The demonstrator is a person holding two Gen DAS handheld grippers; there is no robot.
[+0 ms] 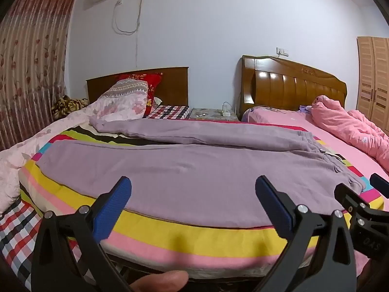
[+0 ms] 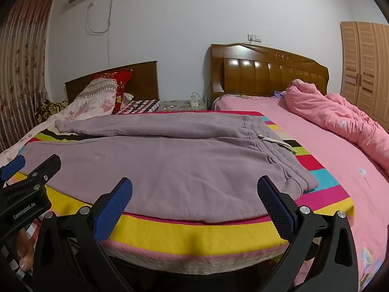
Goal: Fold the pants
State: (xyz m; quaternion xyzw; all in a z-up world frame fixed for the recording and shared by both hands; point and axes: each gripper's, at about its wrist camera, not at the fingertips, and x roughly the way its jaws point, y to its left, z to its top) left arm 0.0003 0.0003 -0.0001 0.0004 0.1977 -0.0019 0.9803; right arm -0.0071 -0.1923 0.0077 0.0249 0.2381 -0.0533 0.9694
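The purple pants (image 1: 184,160) lie flat on the striped blanket (image 1: 194,238) on the bed. The left tool (image 1: 193,204) and the right tool (image 2: 194,204) are both wide open and hold nothing. The soft cloth could bunch up if only one layer gets pinched. The pink quilt (image 2: 340,119) lies nearby, not in the way.

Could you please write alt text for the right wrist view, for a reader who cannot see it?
Purple pants lie spread flat on a striped blanket on a bed, waistband to the right. The open right gripper hovers over their near edge, empty; the left gripper shows at left.
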